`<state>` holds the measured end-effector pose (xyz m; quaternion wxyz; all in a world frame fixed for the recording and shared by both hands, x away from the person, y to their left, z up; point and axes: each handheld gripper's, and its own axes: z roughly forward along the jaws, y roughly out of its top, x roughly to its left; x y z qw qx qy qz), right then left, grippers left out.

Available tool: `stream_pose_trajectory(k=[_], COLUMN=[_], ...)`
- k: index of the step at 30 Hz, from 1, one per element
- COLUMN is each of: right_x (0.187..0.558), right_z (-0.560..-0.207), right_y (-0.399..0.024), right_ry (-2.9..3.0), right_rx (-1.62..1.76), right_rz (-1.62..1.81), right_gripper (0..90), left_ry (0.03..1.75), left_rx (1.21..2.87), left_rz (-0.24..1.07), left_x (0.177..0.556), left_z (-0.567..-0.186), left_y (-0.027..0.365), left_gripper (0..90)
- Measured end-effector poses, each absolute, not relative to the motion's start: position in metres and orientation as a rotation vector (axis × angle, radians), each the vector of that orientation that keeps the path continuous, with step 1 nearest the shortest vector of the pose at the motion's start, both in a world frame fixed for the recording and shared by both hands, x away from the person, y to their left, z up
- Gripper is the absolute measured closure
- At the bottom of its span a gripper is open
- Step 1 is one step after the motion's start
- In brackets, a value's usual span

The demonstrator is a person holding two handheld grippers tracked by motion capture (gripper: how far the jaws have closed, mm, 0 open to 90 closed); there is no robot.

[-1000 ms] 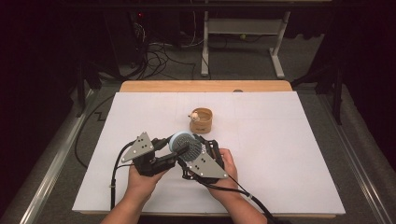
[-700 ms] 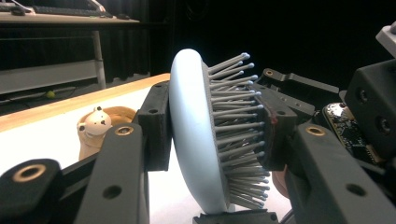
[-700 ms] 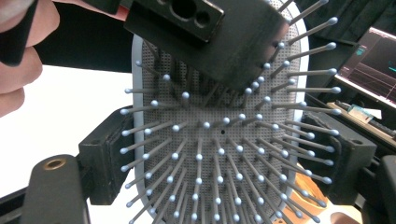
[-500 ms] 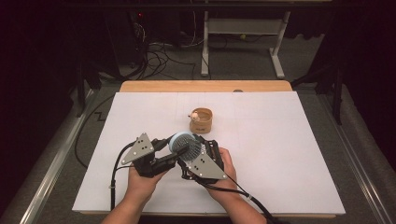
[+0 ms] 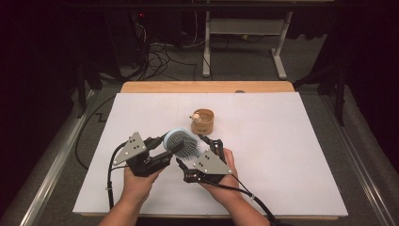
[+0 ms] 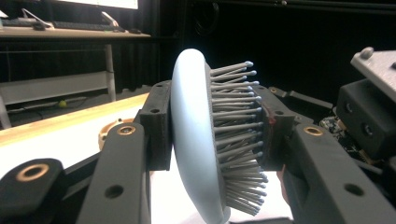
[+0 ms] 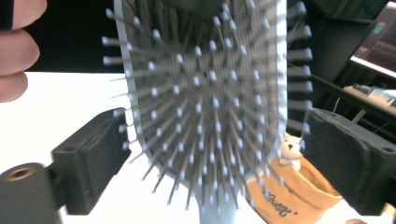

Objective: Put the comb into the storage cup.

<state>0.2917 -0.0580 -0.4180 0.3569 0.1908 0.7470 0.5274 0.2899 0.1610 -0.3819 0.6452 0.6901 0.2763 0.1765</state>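
Note:
A pale blue hairbrush (image 5: 182,142) with grey bristles is held above the white sheet near the table's front. My left gripper (image 5: 171,147) is shut on the brush head (image 6: 196,140), one jaw on its smooth back and the other against the bristle tips. My right gripper (image 5: 197,151) faces the bristles (image 7: 205,107). Its jaws have just been opening, and its pads (image 7: 93,158) stand apart from the brush on either side, so it is open. The left gripper (image 6: 215,128) alone carries the brush.
A small tan wooden cup (image 5: 203,122) with a little white figure on its rim stands just beyond the brush, also seen behind the bristles as the cup (image 7: 289,196). The white sheet (image 5: 282,165) covers the table. A wooden strip (image 5: 207,87) runs along the far edge.
Both hands and the brush keep their places. The right gripper's jaws look slightly wider apart around the brush than before.

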Motion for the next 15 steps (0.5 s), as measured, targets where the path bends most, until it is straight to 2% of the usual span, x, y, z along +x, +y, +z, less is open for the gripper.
stream_pose_trajectory(k=[3, 15], right_x=[0.294, 0.293], right_z=[-0.418, -0.417], right_y=[-0.058, -0.063], right_ry=[1.953, 1.988], right_rx=[0.506, 0.533], right_rz=[1.370, 1.404], right_gripper=[0.7, 0.4], left_ry=[0.632, 0.641], left_rx=[1.563, 1.553], left_rz=[0.417, 0.449], left_x=[0.290, 0.291], left_z=[-0.381, -0.380], left_y=[0.164, 0.173], left_gripper=[56.9, 57.0])
